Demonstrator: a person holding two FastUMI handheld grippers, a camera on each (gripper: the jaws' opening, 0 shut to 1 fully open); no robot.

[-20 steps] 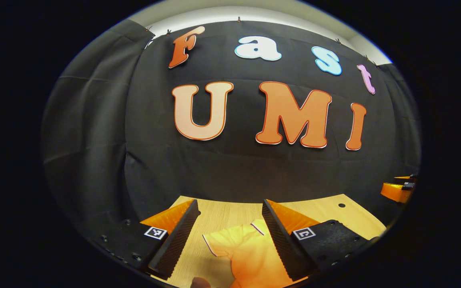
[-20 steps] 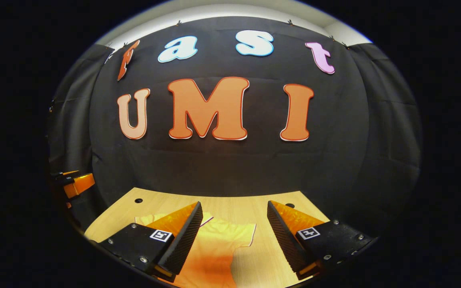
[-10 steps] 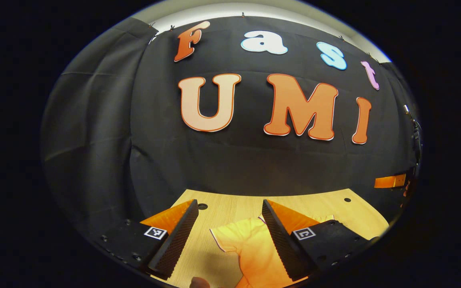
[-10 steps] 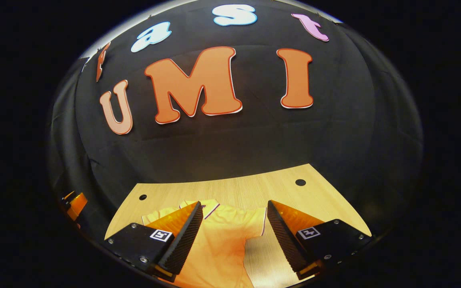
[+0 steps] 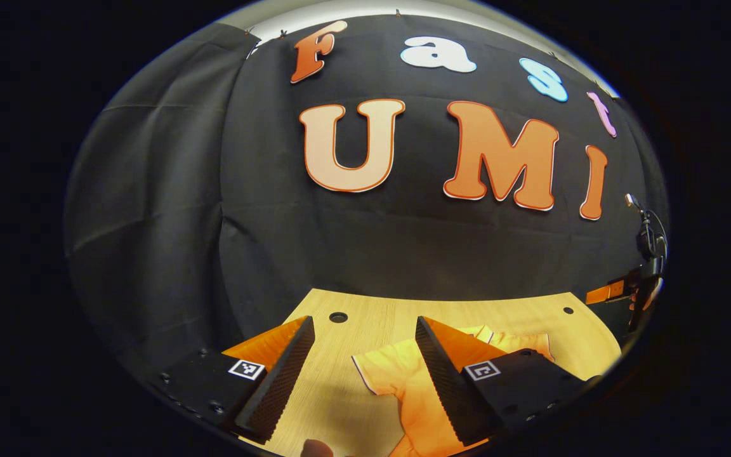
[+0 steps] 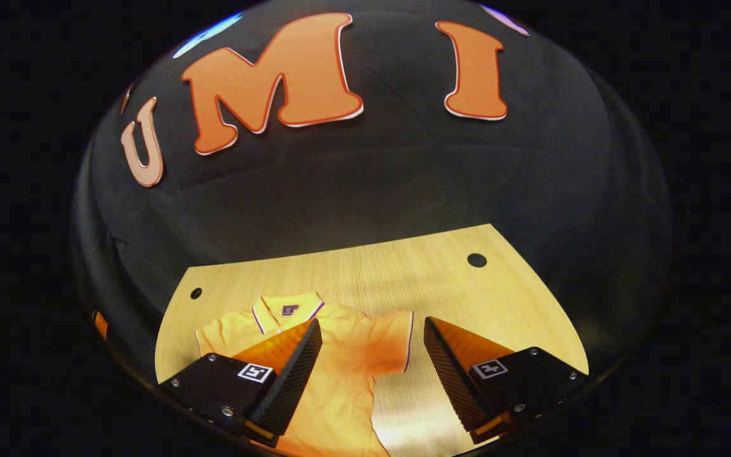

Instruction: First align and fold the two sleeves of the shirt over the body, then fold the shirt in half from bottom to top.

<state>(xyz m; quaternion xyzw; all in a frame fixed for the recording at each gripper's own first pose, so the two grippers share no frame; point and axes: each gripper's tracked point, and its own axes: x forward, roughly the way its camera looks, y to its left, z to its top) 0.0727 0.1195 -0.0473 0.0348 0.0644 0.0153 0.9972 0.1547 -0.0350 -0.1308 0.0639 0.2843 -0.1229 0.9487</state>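
The shirt [image 6: 340,374] lies flat on the bench [image 6: 403,273], sleeves unfolded. Both tongs, left [image 5: 365,374] and right [image 6: 372,374], gape, grasping nothing. All folding remains.

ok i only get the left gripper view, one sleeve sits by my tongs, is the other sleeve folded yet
observer: no, in the right gripper view the other sleeve lies spread flat on the table, not over the body.
operator: are the right tongs on it
observer: no, the right tongs are open with nothing pinched; that sleeve shows in the gap between them.
operator: my finger covers the neck, how's the collar
observer: the collar lies flat at the end of the shirt nearest the booth wall, with a small dark tag showing inside it.
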